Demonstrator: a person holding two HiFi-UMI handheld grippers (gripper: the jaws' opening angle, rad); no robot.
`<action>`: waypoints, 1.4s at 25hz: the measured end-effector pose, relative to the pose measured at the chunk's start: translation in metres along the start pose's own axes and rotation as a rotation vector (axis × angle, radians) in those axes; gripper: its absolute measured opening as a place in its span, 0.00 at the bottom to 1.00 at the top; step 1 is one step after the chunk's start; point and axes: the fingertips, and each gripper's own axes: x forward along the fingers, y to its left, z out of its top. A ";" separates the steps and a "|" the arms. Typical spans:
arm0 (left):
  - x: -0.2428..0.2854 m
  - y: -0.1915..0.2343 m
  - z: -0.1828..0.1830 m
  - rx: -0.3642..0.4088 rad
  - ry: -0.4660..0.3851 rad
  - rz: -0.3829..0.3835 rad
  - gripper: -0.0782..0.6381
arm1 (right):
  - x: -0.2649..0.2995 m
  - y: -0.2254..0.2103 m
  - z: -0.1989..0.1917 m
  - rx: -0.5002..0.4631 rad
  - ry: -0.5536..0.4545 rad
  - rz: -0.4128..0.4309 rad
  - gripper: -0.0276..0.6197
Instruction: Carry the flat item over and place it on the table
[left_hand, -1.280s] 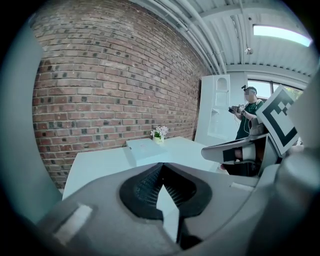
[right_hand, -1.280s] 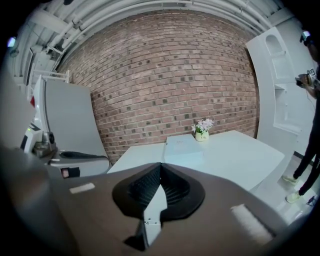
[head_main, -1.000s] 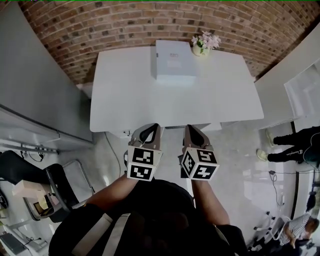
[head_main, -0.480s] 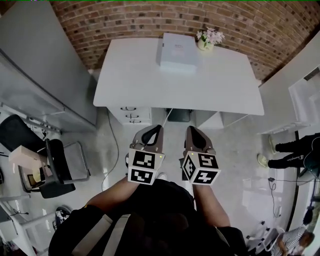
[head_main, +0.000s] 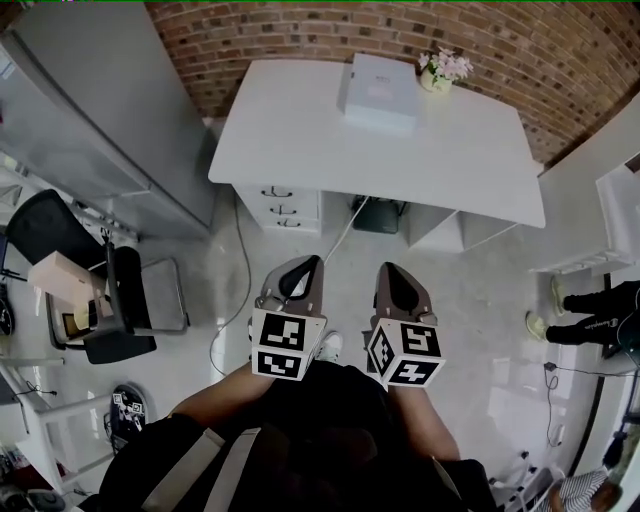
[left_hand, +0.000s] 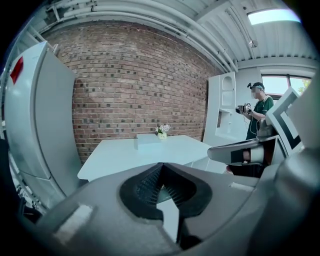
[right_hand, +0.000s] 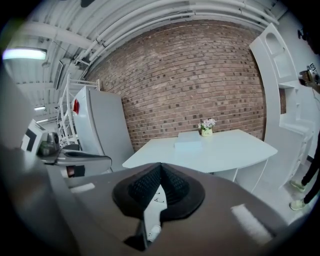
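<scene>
Left hand-held gripper (head_main: 303, 268): jaws shut tip to tip with nothing between the pads, held low in front of my body over the floor.
Right hand-held gripper (head_main: 393, 274): also closed and empty, just beside the left one and level with it.
Flat box (head_main: 378, 92): white and lidded, lying on the white surface (head_main: 450, 150) at its far edge, against the brick wall side, just beside the flower pot (head_main: 440, 72).
Direction from me: straight ahead and well apart, past a stretch of bare floor and the surface's near edge. Neither hand-held gripper is over the surface.
Long axis: it seems to run from the near edge toward the far edge, though the wide lens makes the box look almost square.
Nearer hand: the right, by a little, as the box sits closer to its line than to the left's.
Task reading: I judge this box to be the flat item. It already rests on the surface.
Hard to make out: the faint print on the lid, the box's underside, and how much its far side clears the wall.
</scene>
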 end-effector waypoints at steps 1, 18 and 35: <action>-0.004 -0.001 -0.006 -0.004 0.006 0.004 0.12 | -0.004 0.002 -0.005 -0.002 0.004 0.002 0.04; -0.027 -0.007 -0.038 -0.018 0.025 0.023 0.12 | -0.015 0.017 -0.056 -0.029 0.084 0.034 0.04; -0.017 -0.017 -0.030 0.006 0.014 0.012 0.12 | -0.017 0.008 -0.043 -0.036 0.053 0.033 0.04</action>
